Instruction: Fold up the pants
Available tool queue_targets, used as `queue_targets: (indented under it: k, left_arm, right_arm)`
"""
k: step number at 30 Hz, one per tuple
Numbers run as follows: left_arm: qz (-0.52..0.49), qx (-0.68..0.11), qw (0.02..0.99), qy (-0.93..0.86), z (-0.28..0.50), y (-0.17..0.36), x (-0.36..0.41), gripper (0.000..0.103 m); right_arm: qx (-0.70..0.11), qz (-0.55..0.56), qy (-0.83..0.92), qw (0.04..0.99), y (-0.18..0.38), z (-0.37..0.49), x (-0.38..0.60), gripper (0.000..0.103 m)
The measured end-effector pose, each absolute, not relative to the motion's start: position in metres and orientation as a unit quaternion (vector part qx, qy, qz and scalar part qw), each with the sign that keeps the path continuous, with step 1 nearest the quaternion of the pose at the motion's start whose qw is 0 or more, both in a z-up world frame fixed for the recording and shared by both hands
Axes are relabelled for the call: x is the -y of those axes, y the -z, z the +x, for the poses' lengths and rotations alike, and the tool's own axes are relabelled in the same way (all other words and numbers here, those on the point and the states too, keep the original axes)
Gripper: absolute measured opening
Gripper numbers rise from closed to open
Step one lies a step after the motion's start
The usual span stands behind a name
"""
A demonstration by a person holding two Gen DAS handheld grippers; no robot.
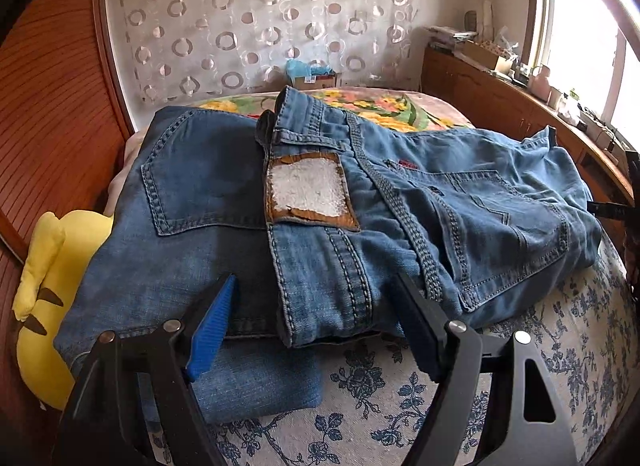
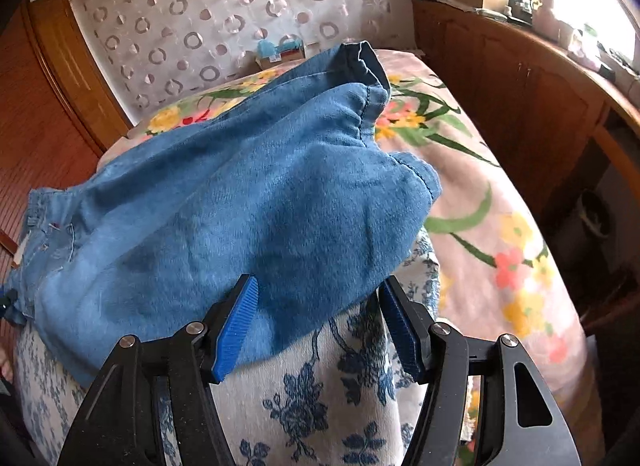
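1. Left gripper [image 1: 316,322]: jaws spread wide, nothing pinched, the waistband edge of the jeans [image 1: 320,193] sitting between them.
2. Right gripper [image 2: 316,326]: also released, straddling the rumpled leg end, pads not pressing it.
3. Jeans are heaped on the blue-flowered bedsheet [image 1: 400,406].
4. Yellow plush toy [image 1: 52,266] beside them, floral blanket [image 2: 500,225] further back.

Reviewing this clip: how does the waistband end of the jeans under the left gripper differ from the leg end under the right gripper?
The waistband end shows stitched pockets, belt loops and a worn patch; the leg end is plain denim with only hems. The waistband end lies fairly flat, the leg end bunched and humped. Both rest on the floral bedcover, with the left gripper and right gripper open over their near edges.
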State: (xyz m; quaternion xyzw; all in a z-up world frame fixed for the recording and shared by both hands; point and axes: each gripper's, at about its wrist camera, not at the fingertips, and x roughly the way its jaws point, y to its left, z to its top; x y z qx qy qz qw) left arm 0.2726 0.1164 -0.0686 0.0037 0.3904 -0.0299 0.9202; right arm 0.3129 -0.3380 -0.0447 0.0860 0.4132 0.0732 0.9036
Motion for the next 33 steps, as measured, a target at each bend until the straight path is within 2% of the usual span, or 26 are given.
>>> queue_targets:
  k: [2,3,4,6,7,8,10,11,14,23,33]
  left_arm:
    - [0.007,-0.387,0.922,0.031,0.272,0.068,-0.115,0.065]
    - [0.009,-0.384,0.923,0.034,0.271,0.067,-0.114,0.06]
    - [0.01,-0.382,0.923,0.042,0.271,0.066,-0.112,0.05]
    - [0.023,-0.379,0.924,0.041,0.271,0.064,-0.107,0.045]
    - [0.032,-0.376,0.925,0.039,0.271,0.063,-0.105,0.042]
    - [0.035,-0.373,0.926,0.038,0.269,0.062,-0.103,0.036]
    - [0.037,-0.367,0.929,0.039,0.268,0.058,-0.102,0.033]
    - [0.038,-0.366,0.929,0.04,0.267,0.056,-0.101,0.026]
    - [0.047,-0.363,0.93,0.038,0.265,0.05,-0.098,0.016]
    - [0.049,-0.315,0.947,0.035,0.247,0.004,-0.089,0.015]
    - [0.034,-0.272,0.961,0.03,0.189,-0.033,-0.095,0.014]
  right_arm:
    - [-0.411,0.081,-0.073,0.905,0.045,0.317,0.336,0.064]
    - [-0.408,0.074,-0.071,0.907,0.045,0.317,0.334,0.06]
    - [-0.404,0.066,-0.066,0.91,0.043,0.313,0.33,0.052]
    - [-0.393,0.05,-0.047,0.917,0.041,0.312,0.327,0.038]
    - [-0.386,0.049,-0.046,0.92,0.041,0.309,0.327,0.021]
    - [-0.38,0.05,-0.051,0.922,0.041,0.307,0.328,0.013]
    - [-0.366,0.048,-0.062,0.927,0.039,0.302,0.325,0.006]
    - [-0.356,0.04,-0.065,0.932,0.038,0.299,0.323,0.006]
    - [-0.327,0.036,-0.085,0.94,0.034,0.292,0.321,0.004]
    - [-0.284,0.031,-0.091,0.954,0.03,0.277,0.328,0.003]
    - [-0.242,0.027,-0.097,0.965,0.027,0.212,0.336,0.002]
